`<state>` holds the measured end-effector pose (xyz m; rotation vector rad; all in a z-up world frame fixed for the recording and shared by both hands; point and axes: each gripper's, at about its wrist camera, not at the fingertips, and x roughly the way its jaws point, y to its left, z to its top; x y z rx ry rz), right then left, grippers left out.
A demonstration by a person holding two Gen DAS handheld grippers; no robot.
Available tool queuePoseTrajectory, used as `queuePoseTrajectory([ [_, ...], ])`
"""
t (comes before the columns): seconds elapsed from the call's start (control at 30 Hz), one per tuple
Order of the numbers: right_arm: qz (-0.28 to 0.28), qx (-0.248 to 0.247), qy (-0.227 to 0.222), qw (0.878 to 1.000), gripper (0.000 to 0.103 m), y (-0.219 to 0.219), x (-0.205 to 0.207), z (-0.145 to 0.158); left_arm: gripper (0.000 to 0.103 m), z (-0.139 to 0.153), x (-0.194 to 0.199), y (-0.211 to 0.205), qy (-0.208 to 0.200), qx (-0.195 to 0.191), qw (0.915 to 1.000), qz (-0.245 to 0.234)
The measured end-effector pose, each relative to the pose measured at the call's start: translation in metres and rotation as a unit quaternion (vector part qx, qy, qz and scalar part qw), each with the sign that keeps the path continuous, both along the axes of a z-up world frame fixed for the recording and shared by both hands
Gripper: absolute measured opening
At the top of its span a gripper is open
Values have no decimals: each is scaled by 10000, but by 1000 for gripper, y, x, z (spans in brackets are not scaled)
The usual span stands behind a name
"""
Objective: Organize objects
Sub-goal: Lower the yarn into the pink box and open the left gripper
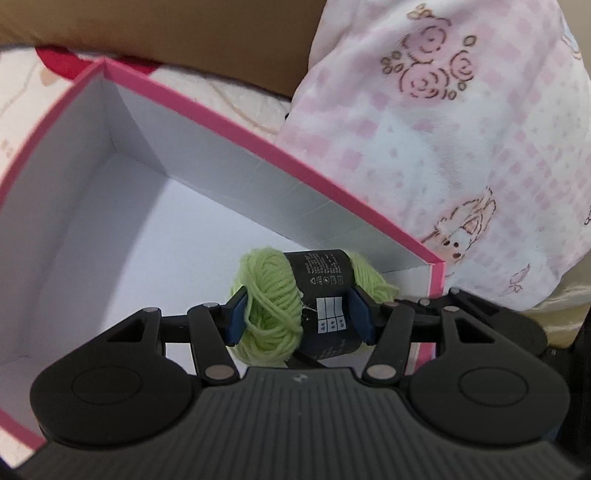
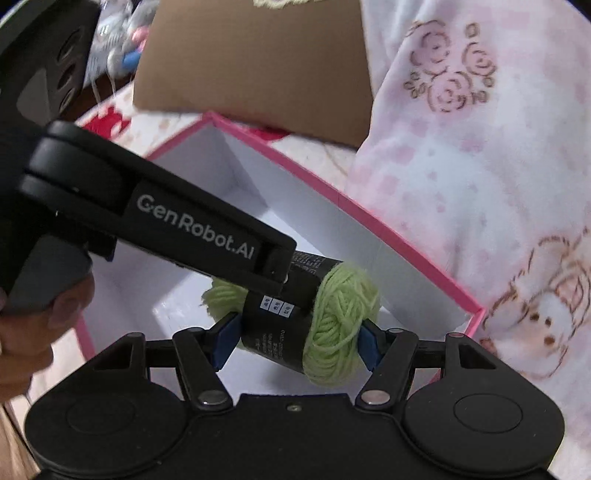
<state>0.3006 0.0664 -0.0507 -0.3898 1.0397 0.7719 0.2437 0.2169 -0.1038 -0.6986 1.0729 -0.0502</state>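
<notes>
Left wrist view: my left tool (image 1: 300,319) is clamped on the green yarn skein (image 1: 269,295), blue pads pressing its two ends, black label band (image 1: 325,295) between them. The skein hangs over the white inside of the pink-edged box (image 1: 236,129); I can't tell if it touches the floor. Pink printed blanket (image 1: 461,147) beside the box, brown cardboard (image 1: 184,33) behind. Right wrist view: my right tool (image 2: 297,341) grips the same skein (image 2: 340,317), pads on label and yarn end. The left tool (image 2: 184,225) reaches in from the left, a hand (image 2: 33,332) on its handle. Box (image 2: 369,221) below.
</notes>
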Motion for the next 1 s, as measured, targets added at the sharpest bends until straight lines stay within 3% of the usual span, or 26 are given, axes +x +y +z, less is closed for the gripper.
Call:
queuePoseTrajectory([
  [0.17,524,-132,173,9984,73,4,1,-2,54,-6,-1,-2,-129,414,9990,-67],
  [0.23,547,-139,114,9983,72,4,-3,-5,53,-11,-1,-2,-93,391,9991,-153],
  [0.33,655,-540,-211,9962,54,6,-11,-12,50,-20,3,-2,-51,198,9998,-56],
  [0.47,680,-685,-437,9944,46,4,-24,-16,49,-20,12,-12,-277,194,9994,-37],
  [0.6,309,-1286,-1069,9854,44,8,-28,-23,49,-18,23,-31,-344,162,9991,-179],
  [0.7,318,-1364,-1334,9811,44,10,-33,-27,50,-18,37,-48,-232,594,9976,-253],
  [0.77,403,-1429,-1655,9750,43,11,-38,-32,49,-14,37,-50,-286,626,9974,-211],
  [1.0,320,-1125,-1655,9792,42,5,-36,-36,49,-11,30,-57,-316,1059,9933,-325],
])
